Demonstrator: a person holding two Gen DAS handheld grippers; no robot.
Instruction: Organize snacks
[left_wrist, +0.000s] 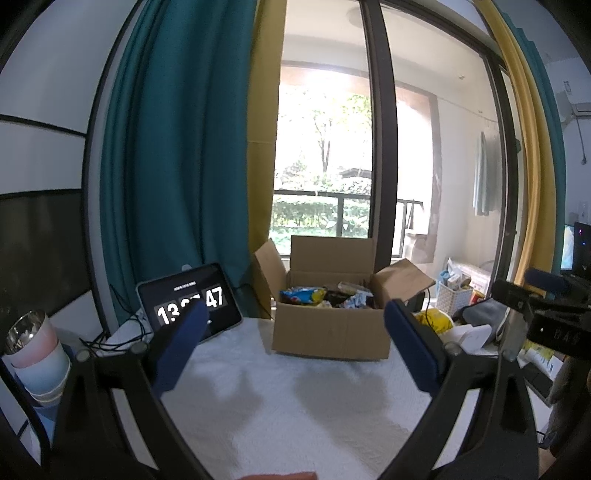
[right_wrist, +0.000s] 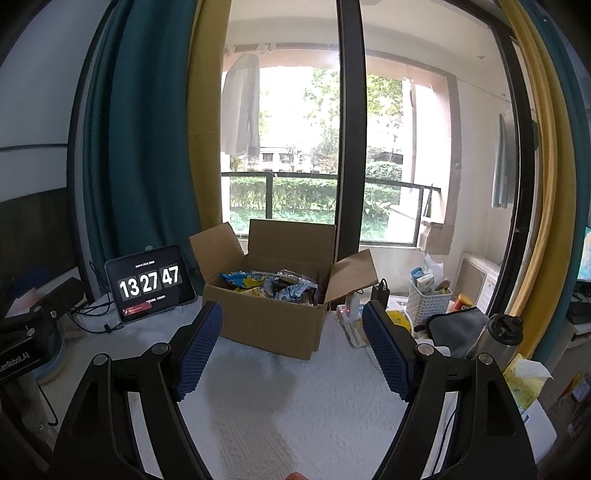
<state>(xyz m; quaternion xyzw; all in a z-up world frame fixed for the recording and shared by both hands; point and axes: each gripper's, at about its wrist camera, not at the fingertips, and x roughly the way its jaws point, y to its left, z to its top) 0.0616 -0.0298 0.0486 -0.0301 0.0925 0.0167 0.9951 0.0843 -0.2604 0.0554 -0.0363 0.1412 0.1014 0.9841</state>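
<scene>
Left wrist view: left gripper (left_wrist: 293, 345) jaws released, nothing between them.
Right wrist view: right gripper (right_wrist: 291, 349) jaws released wide, empty.
Location: cardboard box (right_wrist: 266, 317) sits on the white-covered desk (right_wrist: 295, 406), toward its far edge, flaps up; snacks (right_wrist: 273, 284) lie piled inside.
Neighbours: tablet clock (right_wrist: 149, 282) stands left of the box; white basket (right_wrist: 430, 304) stands right of it.
Handling, judged: packets are light, soft, crinkly and slippery film; contents may crush. Pinch a sealed edge or a flat end, gently.
Count: one box, one tablet, two grippers; several packets, exact number not countable in the pile.
</scene>
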